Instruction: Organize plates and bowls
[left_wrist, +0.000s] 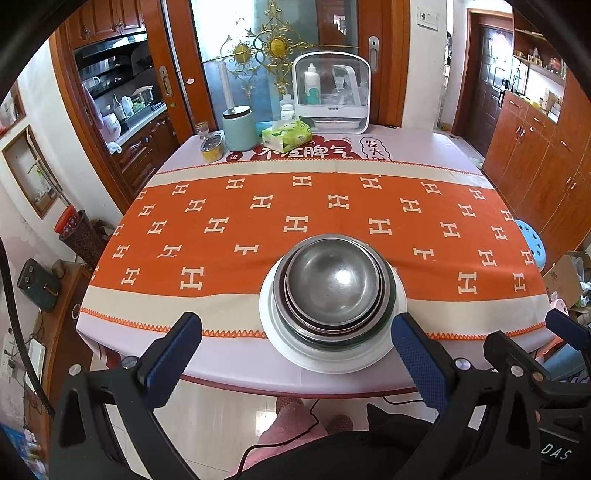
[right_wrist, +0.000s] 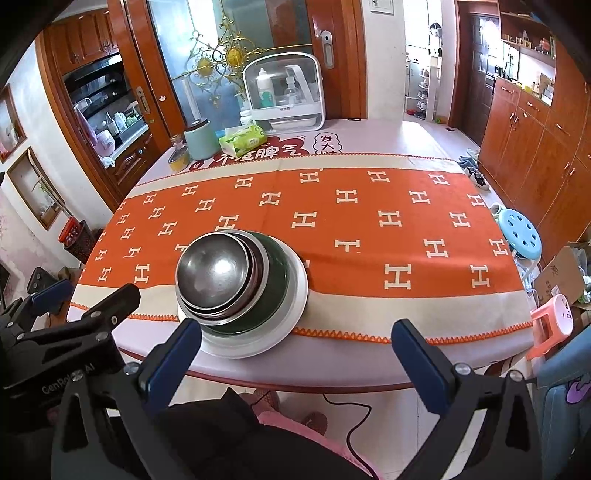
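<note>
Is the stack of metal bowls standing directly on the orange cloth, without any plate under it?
No, the stack of metal bowls stands on a white plate near the table's front edge, and the plate lies on the cloth.

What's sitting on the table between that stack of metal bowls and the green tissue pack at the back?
Nothing stands there. Between the stack of bowls and the tissue pack there is only the orange patterned cloth; both wrist views show that stretch bare.
</note>
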